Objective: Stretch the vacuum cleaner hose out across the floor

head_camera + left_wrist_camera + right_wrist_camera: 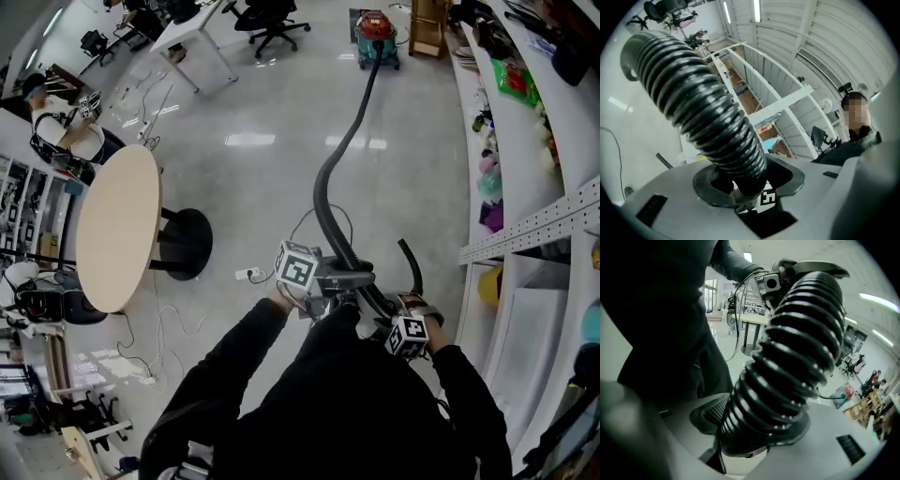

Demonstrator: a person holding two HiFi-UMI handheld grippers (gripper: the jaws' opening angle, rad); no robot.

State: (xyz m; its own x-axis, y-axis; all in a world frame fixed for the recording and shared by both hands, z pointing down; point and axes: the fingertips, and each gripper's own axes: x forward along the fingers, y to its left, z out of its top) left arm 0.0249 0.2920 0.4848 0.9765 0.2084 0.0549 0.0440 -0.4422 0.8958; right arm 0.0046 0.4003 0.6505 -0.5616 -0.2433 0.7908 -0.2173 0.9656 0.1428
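One ribbed black hose snakes across glossy floor from one red-topped vacuum cleaner. Two grippers pinch its round corrugated body: the left gripper and the right gripper.

Office-like lab: white shelving, round table, swivel chairs.

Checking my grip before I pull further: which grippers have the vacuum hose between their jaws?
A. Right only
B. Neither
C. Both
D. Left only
C: the left gripper and the right gripper each have the black ribbed hose clamped between their jaws, as each gripper's own view shows.
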